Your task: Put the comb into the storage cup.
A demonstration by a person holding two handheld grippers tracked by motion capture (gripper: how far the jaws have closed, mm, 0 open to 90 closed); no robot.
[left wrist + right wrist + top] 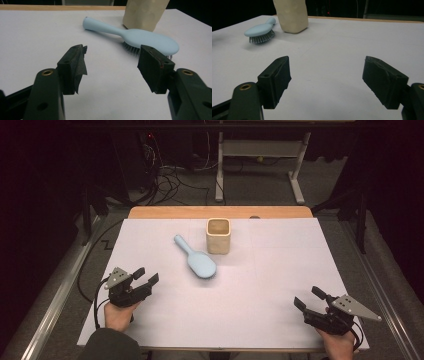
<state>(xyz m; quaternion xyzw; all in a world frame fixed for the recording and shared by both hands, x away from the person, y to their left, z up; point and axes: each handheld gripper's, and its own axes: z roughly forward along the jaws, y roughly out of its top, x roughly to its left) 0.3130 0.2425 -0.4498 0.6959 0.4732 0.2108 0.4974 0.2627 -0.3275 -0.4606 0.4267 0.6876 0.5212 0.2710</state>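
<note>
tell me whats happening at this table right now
A person holds a gripper in each hand over a white table. Both are open and hold nothing. The left gripper points toward a light blue hairbrush lying bristles down beside a beige cup. The right gripper sits farther off, near the table's front right corner.

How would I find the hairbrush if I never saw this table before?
Look at the white table and find the tall cream cup standing near its far edge. Just left of the cup, a little nearer the person, lies the hairbrush, bristles down, with its handle pointing away to the far left. It is the one pale blue thing there, flat and long, while the cup stands upright.
</note>
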